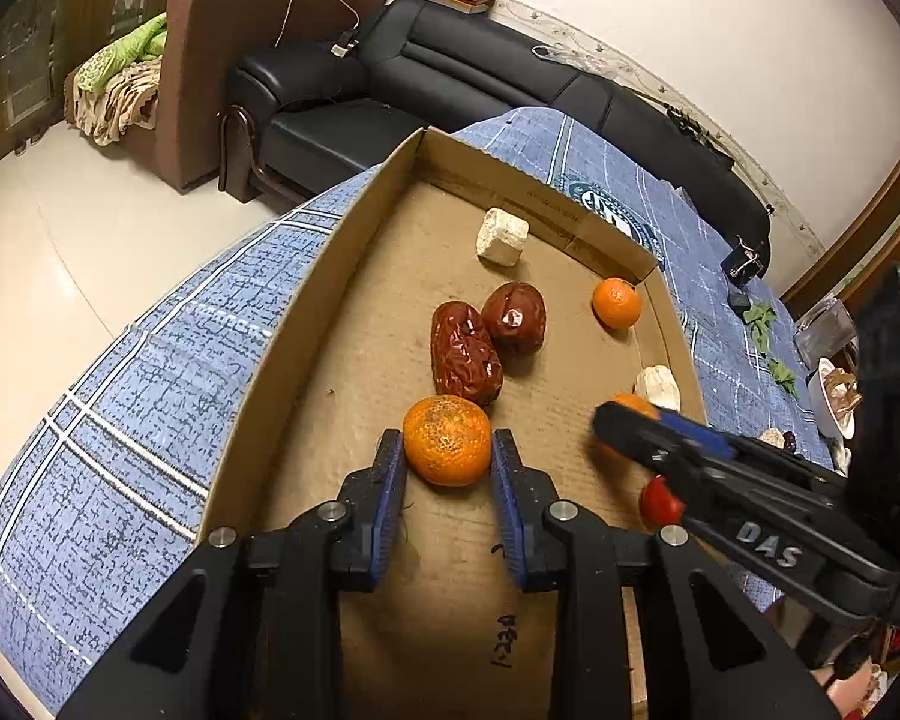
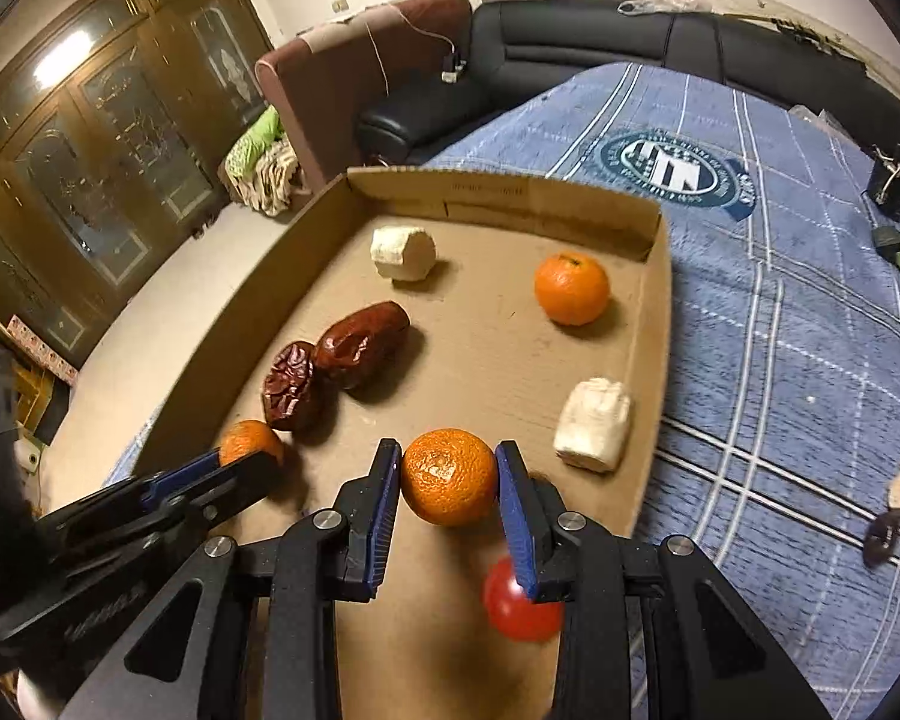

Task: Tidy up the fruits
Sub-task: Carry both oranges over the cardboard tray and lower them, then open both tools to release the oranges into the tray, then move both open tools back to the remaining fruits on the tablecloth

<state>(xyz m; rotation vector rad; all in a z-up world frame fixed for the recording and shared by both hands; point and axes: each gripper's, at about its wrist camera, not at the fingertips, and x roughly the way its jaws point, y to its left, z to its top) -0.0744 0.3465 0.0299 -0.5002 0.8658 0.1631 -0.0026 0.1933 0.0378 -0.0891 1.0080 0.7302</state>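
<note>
- A short handwritten mark (image 1: 504, 639) in dark ink sits on the floor of the cardboard tray (image 1: 306, 294) at its near end; it cannot be read.
- The left claw (image 1: 447, 450) slants down over the tray's near left part. Its jaws are narrow, and the blue pads clamp a pitted mandarin (image 1: 447, 441) on both sides.
- The right claw (image 2: 449, 462) slants down beside it, toward the tray's right edge. Its pads grip a second mandarin (image 2: 449, 476) the same way, and its black body bears the raised letters "DAS" (image 1: 768, 543).
- A red round fruit (image 2: 513, 606) lies on the tray floor under the right claw's right finger.
- A white chunk (image 2: 594, 432) sits by the tray's right edge.
- Two dried dates (image 1: 465, 360) lie touching each other mid-tray, just beyond the left claw's mandarin.
- A third mandarin (image 2: 572, 288) rests near the far right corner, and another white chunk (image 2: 403, 252) lies near the far wall.
- Faint print on the far wall is too small to read.
- A blue checked cloth (image 2: 780, 360) covers the bench; its round emblem (image 2: 672, 171) carries illegible lettering.
- A black sofa (image 1: 450, 72) stands behind.
</note>
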